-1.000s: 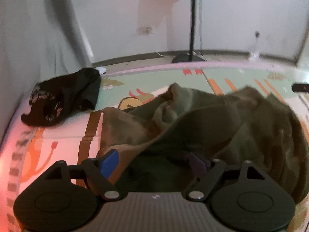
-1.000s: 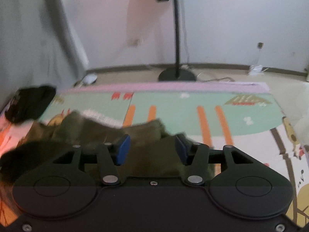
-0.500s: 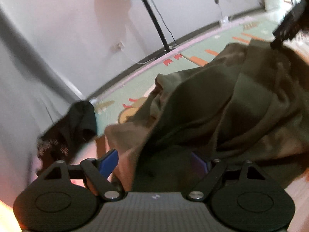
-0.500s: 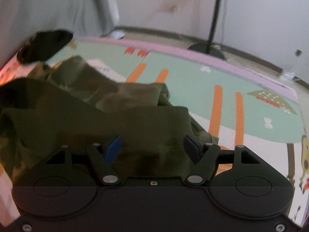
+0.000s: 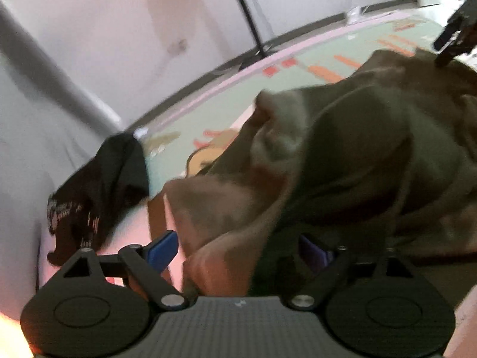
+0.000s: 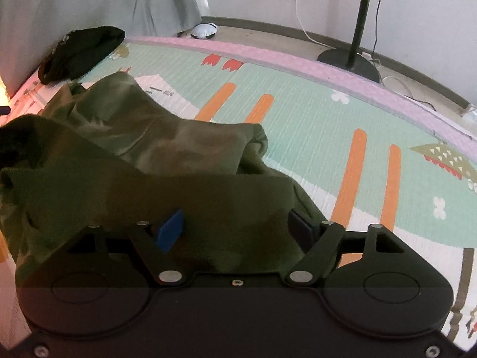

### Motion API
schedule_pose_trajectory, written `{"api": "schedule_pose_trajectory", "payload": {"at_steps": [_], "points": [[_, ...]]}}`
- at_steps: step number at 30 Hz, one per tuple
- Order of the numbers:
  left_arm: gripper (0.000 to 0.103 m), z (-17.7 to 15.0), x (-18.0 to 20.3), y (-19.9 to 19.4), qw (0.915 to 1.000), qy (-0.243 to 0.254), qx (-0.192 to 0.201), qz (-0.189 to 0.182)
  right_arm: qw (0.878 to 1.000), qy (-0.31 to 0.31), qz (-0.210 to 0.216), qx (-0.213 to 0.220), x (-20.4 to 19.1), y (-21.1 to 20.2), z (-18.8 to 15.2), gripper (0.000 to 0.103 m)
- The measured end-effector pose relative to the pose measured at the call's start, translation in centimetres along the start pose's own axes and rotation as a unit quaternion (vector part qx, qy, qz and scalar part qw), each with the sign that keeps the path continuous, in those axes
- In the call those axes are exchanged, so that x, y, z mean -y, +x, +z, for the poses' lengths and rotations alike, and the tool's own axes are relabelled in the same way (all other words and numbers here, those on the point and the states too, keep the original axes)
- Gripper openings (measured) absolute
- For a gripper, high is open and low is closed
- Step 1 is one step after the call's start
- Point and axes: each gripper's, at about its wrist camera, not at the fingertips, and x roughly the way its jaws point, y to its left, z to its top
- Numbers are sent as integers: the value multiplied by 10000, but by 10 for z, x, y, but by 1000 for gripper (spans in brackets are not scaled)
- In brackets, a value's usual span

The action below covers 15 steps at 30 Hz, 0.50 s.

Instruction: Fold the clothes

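Note:
An olive-green garment (image 6: 179, 149) lies crumpled on the play mat (image 6: 313, 125). My right gripper (image 6: 235, 231) is open, its blue pads (image 6: 170, 232) wide apart, and a flat fold of the garment lies between and under them. In the left wrist view the same garment (image 5: 357, 155) bulges up in folds and shows a paler inner side. My left gripper (image 5: 238, 250) is open at the garment's near edge, with cloth lying between its fingers. The right gripper's tip (image 5: 453, 35) shows beyond the garment at the upper right.
A black garment (image 6: 80, 50) lies bunched at the mat's far left corner, by a grey curtain (image 6: 149, 0). A lamp stand (image 6: 351, 56) with cables stands on the floor beyond the mat's pink border. A white object (image 6: 204, 29) sits near the curtain.
The right gripper's fingers have spread wider and it has swung left over the garment. The left wrist view has tilted, and the garment now bulges higher in front of it.

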Motion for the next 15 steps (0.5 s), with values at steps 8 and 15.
{"api": "schedule_pose_trajectory", "payload": {"at_steps": [8, 15], "points": [[14, -5, -40, 21, 9932, -1018, -503, -244, 9994, 265, 200, 36, 10, 10, 7, 11], [8, 9, -49, 18, 9915, -1203, -445, -226, 9983, 560, 32, 168, 26, 4, 8, 50]]}}
